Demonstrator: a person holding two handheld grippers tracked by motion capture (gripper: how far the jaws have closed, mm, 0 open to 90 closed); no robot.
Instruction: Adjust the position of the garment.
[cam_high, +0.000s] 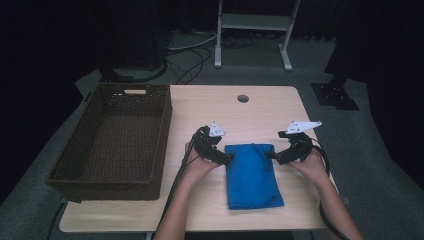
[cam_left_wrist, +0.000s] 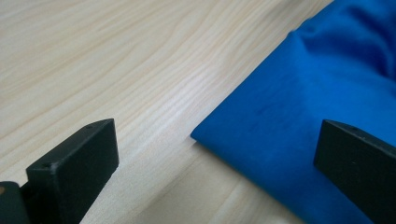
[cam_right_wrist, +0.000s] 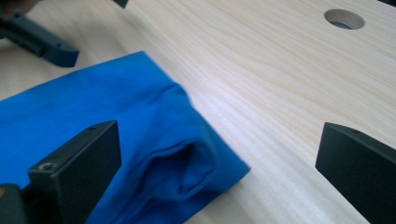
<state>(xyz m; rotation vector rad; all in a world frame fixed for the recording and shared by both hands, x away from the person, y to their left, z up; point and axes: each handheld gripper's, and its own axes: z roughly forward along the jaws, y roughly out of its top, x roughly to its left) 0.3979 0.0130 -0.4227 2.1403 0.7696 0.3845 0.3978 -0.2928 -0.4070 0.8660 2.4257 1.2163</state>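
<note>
Two grippers, left (cam_high: 226, 158) and right (cam_high: 272, 155), flank the far end of the folded cloth (cam_high: 252, 175), jaws wide open and empty (each straddling a far corner, neither nearer), the cloth's long axis running from between them back toward the person.

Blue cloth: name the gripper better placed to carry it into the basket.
Probably left. The left gripper is open at the folded blue cloth's edge on the wicker basket's side; the right gripper, also open, is on the far edge.
</note>
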